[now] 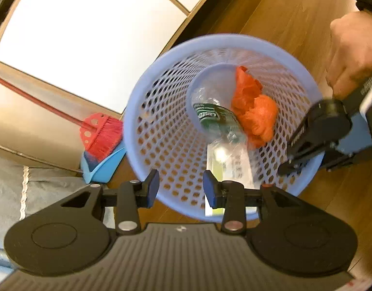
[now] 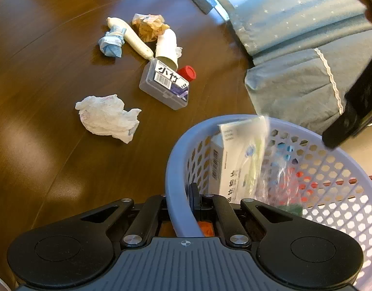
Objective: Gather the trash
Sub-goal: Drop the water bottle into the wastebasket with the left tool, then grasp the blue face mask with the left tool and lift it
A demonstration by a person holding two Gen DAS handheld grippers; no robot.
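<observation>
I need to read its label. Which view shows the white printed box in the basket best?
The right wrist view: the white printed box stands upright in the lavender mesh basket, barcode and print facing the camera. The left wrist view shows it blurred.

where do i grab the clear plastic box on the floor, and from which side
Grip the box across its short width, on the two long side walls, coming down from above. It lies flat, label up, and those walls are straight, parallel and narrow enough for the jaws. Its far end crowds against the paper cup and red cap, so close nearer the free end.
</observation>
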